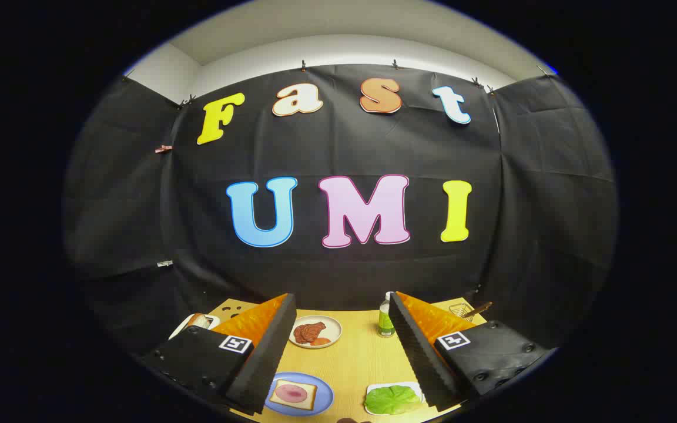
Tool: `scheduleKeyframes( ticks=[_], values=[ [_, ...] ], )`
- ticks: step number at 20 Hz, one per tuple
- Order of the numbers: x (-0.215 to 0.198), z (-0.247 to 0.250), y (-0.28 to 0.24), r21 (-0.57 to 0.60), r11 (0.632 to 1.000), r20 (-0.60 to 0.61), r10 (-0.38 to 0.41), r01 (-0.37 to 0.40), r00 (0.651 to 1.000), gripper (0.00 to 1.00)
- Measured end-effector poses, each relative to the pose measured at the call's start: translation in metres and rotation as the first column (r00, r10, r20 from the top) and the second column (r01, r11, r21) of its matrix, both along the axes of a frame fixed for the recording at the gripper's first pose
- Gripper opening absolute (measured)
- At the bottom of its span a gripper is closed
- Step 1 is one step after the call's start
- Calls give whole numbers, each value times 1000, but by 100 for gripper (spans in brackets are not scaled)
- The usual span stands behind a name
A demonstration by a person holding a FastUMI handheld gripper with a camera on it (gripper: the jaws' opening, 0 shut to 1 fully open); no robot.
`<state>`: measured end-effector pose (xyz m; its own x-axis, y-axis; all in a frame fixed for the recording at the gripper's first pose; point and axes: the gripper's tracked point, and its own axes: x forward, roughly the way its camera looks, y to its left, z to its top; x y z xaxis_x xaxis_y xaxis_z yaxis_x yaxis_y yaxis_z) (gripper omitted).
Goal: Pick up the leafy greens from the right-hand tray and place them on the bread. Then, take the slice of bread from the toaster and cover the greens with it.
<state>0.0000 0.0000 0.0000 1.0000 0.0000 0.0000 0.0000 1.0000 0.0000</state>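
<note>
Nearest, between my wide, empty jaws (343, 352): bread (292, 393) with a pink slice, on a blue plate (324, 399); to its right, greens (392, 399) on a white tray (376, 389). Farther back on the surface (353, 358), left to right: white dish (183, 326) beyond my left finger; plate of reddish food (315, 332); green bottle (386, 317); wire basket (462, 308).

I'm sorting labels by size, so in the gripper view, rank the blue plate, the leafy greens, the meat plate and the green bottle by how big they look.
1. blue plate, widest.
2. leafy greens and meat plate: too alike to rank, and the greens lie nearer.
3. green bottle, smallest, standing farther away.
The tool hovers open above them.
</note>
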Motion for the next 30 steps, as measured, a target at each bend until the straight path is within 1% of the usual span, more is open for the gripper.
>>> scheduleKeyframes(
  ticks=[3, 5, 11, 16, 20, 23, 26, 28, 30],
  values=[
    [0, -4, 16, -18, 1000, -20, 10, -10, 1000, 98],
    [0, -1, 21, -36, 999, -10, 20, -20, 1000, 98],
    [6, -6, 14, -41, 998, -11, 44, -44, 999, 99],
    [8, -17, -12, -21, 1000, -38, 6, -7, 999, 99],
    [6, -24, -38, -17, 999, -61, -41, 40, 997, 99],
    [5, -44, -54, -3, 998, -112, -56, 56, 992, 99],
    [4, -79, -69, 1, 998, -204, -66, 67, 977, 99],
    [5, -106, -79, -7, 997, -264, -74, 75, 962, 99],
    [6, -139, -88, -8, 997, -343, -73, 75, 936, 99]
  ],
)
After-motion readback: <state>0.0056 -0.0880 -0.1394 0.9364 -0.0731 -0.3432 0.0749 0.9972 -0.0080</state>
